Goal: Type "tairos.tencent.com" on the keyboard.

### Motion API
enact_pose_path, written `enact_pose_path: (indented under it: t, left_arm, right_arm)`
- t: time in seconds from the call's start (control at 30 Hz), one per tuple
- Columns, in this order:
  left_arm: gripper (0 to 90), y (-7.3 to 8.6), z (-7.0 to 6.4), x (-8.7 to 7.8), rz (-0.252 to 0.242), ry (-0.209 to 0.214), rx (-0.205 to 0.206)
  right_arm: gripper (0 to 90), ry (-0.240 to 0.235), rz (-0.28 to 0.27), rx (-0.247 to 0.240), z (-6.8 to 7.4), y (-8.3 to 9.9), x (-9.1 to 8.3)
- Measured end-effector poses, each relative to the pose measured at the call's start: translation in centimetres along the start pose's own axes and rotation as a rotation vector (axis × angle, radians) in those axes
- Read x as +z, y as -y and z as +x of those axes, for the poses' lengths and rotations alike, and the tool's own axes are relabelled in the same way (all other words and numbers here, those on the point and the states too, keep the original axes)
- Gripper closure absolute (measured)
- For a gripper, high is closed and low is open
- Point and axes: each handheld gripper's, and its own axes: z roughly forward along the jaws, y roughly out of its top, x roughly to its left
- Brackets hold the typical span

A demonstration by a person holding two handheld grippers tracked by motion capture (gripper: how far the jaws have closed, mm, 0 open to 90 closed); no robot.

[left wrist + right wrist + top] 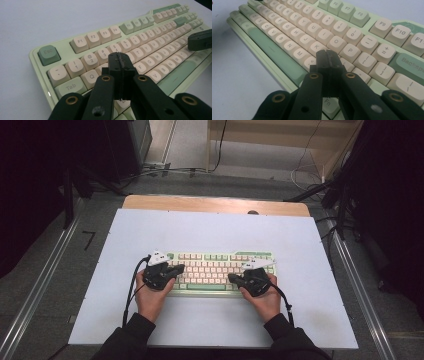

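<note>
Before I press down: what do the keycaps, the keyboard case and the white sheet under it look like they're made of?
Keycaps: probably matte plastic, cream and sage green, with printed legends and soft rounded edges. Keyboard case: likely pale green plastic, smooth with a slight sheen along its rim. White sheet: flat, matte and glare-free, maybe board or laminate; I can't tell which.

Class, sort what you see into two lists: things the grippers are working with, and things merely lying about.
In use:
keyboard
left gripper, jaws shut above the keys
right gripper, jaws shut above the keys

Lying about:
white board
floor cables
</note>
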Motion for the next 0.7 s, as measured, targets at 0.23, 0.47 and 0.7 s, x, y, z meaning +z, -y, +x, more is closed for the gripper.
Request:
enact_pose_path:
  t: [0.23,0.47,0.7]
  left_arm:
    - [90.0,0.0,-0.05,0.04,0.001,0.006,0.002]
    - [90.0,0.01,-0.05,0.05,0.001,0.007,0.002]
    - [90.0,0.02,-0.08,0.08,0.002,0.006,-0.001]
  right_arm:
    - [87.8,0.006,0.009,-0.007,0.11,0.06,0.18]
    - [87.8,0.008,0.01,-0.011,0.19,0.06,0.21]
    - [87.8,0.007,0.011,-0.012,0.24,0.09,0.29]
